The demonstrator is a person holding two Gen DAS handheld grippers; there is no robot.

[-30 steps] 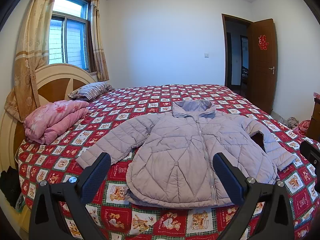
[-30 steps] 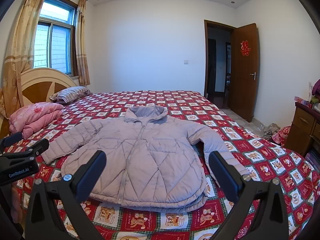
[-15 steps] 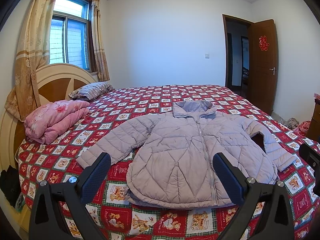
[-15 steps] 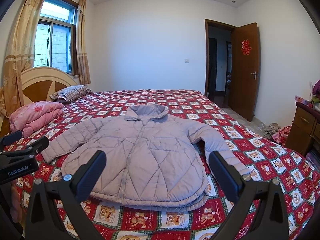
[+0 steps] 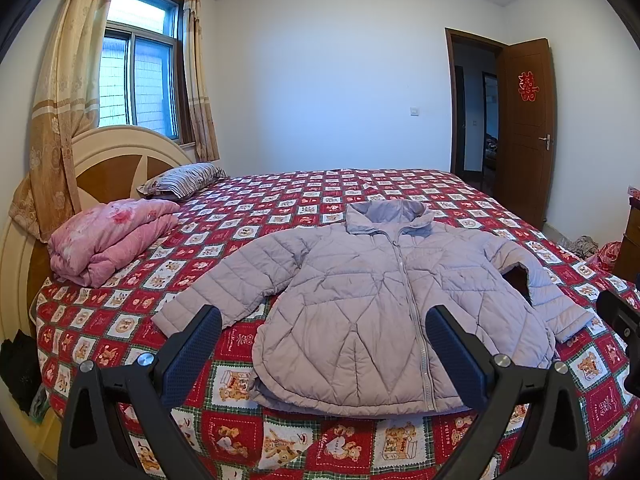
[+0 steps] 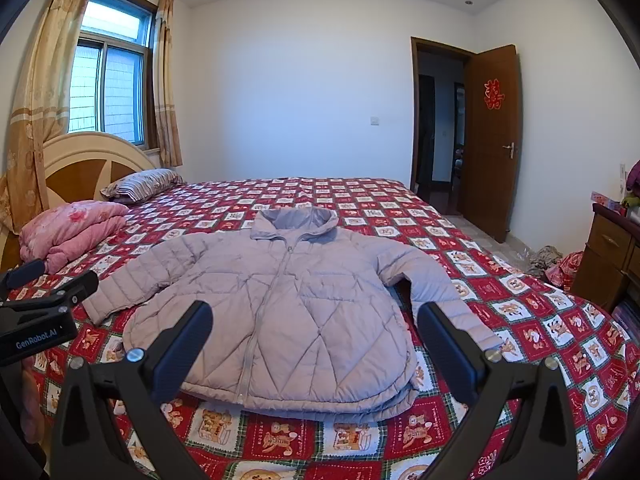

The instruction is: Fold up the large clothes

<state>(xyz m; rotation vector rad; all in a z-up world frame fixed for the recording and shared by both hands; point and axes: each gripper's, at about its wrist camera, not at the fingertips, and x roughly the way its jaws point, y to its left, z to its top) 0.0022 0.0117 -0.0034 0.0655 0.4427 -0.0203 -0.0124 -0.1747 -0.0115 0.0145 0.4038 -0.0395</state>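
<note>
Jaws spread; jacket (image 5: 372, 300) beyond, untouched

Open bedspread (image 5: 320, 436) lies near and far of the spread jacket (image 5: 372, 300); a folded pink quilt (image 5: 108, 236) blocks the far left.

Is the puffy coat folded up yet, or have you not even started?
Not started folding yet. Done: the lilac jacket lies flat and zipped on the patterned bedspread, both sleeves spread out. In hand: nothing. The left gripper and right gripper hover near the hem, jaws wide open and empty. Left: fold in both sleeves, then fold the body over.
</note>
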